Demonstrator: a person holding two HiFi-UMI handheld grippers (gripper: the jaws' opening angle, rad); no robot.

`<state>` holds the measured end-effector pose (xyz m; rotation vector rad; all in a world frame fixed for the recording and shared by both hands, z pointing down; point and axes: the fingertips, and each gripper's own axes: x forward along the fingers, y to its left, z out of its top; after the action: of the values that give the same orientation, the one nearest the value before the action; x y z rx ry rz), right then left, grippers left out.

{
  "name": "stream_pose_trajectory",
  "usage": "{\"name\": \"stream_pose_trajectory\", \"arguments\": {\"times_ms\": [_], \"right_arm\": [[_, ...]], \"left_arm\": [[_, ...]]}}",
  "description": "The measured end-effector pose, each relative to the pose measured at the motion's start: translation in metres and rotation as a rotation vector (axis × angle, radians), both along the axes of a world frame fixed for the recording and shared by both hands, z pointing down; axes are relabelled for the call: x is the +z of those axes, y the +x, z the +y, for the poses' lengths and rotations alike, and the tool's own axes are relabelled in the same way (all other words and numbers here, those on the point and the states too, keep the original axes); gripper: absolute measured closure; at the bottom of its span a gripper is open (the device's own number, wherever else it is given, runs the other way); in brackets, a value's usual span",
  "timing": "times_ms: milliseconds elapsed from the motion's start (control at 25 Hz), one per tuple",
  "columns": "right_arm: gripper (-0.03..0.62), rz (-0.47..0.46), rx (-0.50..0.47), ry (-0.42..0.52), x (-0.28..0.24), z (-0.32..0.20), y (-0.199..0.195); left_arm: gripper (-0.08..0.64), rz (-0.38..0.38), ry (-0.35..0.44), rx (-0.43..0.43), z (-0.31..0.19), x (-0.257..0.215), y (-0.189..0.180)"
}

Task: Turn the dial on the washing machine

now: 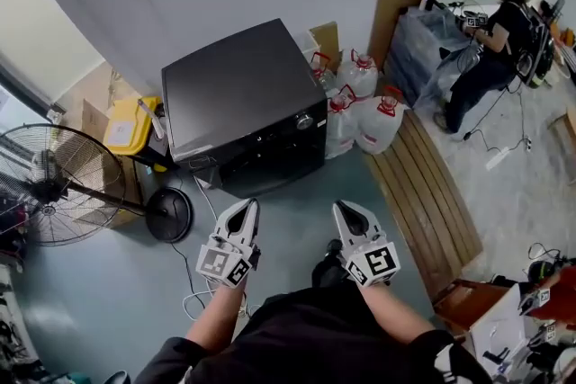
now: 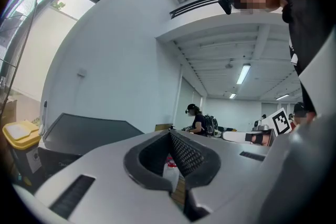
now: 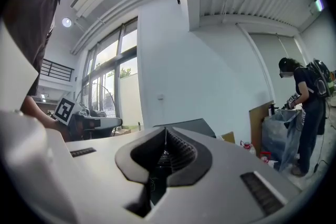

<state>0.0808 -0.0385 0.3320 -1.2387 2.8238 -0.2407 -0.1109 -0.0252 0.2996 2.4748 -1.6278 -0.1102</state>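
Observation:
A black washing machine point(image 1: 241, 108) stands against the white wall, with a small silver dial point(image 1: 305, 121) at the right end of its front panel. Both grippers hang in front of it, well short of the machine, over the grey floor. My left gripper point(image 1: 247, 206) is shut with nothing in it, and so is my right gripper point(image 1: 345, 208). In the left gripper view the jaws point(image 2: 169, 135) meet at the tips, the machine's lid point(image 2: 89, 134) lying beyond to the left. In the right gripper view the jaws point(image 3: 165, 131) are also together, the machine's lid point(image 3: 189, 126) just behind them.
A floor fan point(image 1: 54, 184) with a round base point(image 1: 169, 214) stands left of the machine. A yellow-lidded bin point(image 1: 130, 125) sits behind it. Several water jugs point(image 1: 360, 108) crowd the machine's right side, next to a wooden pallet point(image 1: 430, 193). A person point(image 1: 490, 40) works at the far right.

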Motion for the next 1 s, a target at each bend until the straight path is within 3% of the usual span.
{"name": "stream_pose_trajectory", "arguments": {"times_ms": [160,480,720,1000], "right_arm": [[0.569,0.019,0.008,-0.024,0.009,-0.053,0.005],[0.568,0.017,-0.048,-0.024,0.038,-0.113,-0.018],[0.565,0.021,-0.060,-0.022,0.072,-0.145,-0.048],[0.370,0.024,-0.016,-0.096,0.119,-0.175,-0.095]], "left_arm": [[0.546,-0.025,-0.021,-0.025,-0.049,0.003,0.004],[0.546,-0.040,-0.019,-0.071,-0.099,0.022,-0.002],[0.545,-0.047,-0.029,0.008,-0.134,0.047,-0.007],[0.546,0.017,-0.085,0.175,-0.168,0.108,-0.010]]}}
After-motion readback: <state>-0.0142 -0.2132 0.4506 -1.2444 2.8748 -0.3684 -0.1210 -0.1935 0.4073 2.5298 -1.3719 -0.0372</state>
